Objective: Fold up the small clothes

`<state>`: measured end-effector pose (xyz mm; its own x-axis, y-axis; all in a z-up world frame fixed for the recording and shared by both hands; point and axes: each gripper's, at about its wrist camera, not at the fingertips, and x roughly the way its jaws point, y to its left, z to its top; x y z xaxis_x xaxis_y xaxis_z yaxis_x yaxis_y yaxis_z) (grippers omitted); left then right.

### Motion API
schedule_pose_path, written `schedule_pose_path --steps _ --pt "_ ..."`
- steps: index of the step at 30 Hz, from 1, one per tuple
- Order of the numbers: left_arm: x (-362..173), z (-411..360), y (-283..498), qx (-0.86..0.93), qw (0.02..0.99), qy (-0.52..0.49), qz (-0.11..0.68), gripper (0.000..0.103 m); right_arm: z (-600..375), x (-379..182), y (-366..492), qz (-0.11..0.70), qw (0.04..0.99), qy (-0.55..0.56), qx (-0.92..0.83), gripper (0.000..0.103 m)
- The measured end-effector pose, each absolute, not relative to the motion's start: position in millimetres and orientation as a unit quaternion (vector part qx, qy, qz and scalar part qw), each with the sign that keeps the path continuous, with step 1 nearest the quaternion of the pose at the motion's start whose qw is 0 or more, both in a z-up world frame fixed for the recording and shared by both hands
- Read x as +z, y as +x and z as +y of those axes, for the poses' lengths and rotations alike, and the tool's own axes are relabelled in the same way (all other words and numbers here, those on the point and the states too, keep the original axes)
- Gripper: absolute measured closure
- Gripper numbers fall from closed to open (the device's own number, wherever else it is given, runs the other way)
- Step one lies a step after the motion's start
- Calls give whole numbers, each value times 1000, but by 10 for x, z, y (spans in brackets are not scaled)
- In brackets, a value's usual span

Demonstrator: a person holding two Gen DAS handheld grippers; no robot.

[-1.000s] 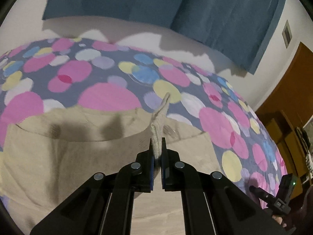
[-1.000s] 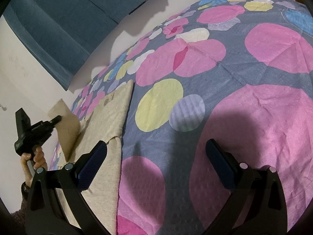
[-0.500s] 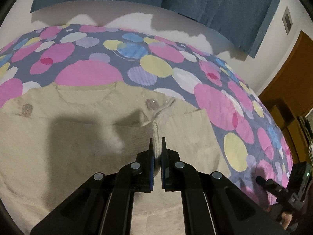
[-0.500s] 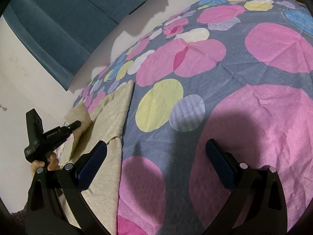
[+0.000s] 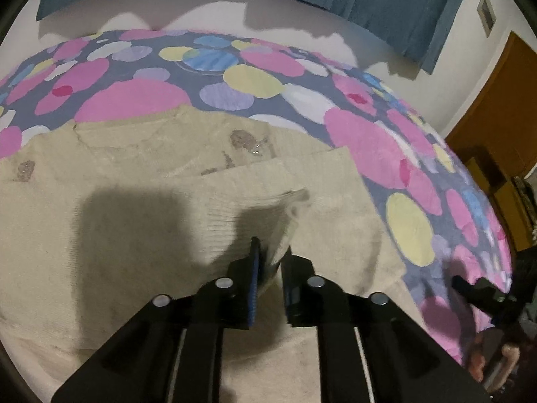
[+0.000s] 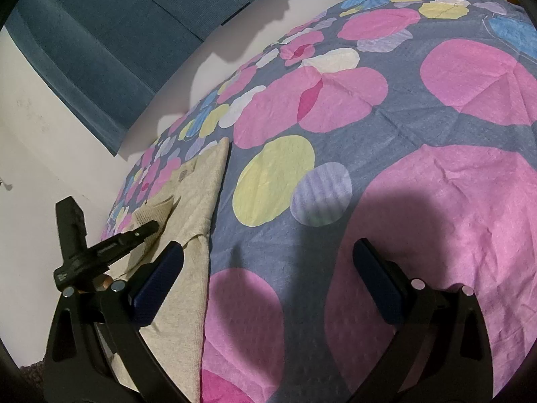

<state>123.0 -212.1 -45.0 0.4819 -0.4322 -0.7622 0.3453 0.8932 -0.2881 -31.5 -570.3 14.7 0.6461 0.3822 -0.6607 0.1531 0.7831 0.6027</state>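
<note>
free: bedspread (image 6: 386,154) right of sweater (image 6: 198,194) | obstacle: left claw (image 6: 152,226) over sweater

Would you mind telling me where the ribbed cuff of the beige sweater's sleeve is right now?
In the left wrist view the ribbed cuff lies low and central, folded across the sweater's body, its end between the opening jaws of the left gripper.

Sweater's (image 5: 141,235) near hem beyond frame edge

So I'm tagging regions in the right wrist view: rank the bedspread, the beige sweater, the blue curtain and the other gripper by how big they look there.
1. bedspread, by far the largest
2. blue curtain
3. beige sweater, partly hidden by the right gripper's finger, so close to the curtain
4. left gripper, smallest
</note>
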Motion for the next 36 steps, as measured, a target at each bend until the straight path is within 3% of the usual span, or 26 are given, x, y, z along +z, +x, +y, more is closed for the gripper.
schedule_pose_path --steps 1,5,6,11,18,26,30,35,36 --pt "-409 -2096 1208 -232 858 -55 454 80 -5702 148 -314 415 848 322 68 2" --pt "-140 -1885 1054 -249 868 -86 421 49 -5707 148 -313 415 848 322 68 2" --pt "-85 -1817 1013 -250 871 -87 413 47 -5699 152 -310 415 848 322 68 2" --pt "58 -1162 869 -215 889 -89 395 46 -5674 171 -311 416 850 316 63 2" --pt "-162 18 712 -99 903 -77 411 46 -5420 493 -210 413 847 329 65 2" --pt "-462 728 588 -26 895 -84 437 46 -4507 614 516 450 811 332 172 3" --pt "-545 951 592 -7 889 -116 443 46 -4170 361 894 496 783 335 168 25" --pt "-562 968 625 -4 889 -114 444 46 -3935 102 1082 531 771 322 138 28" --pt "-565 971 624 -4 889 -115 443 46 -3893 96 1098 530 775 317 136 33"
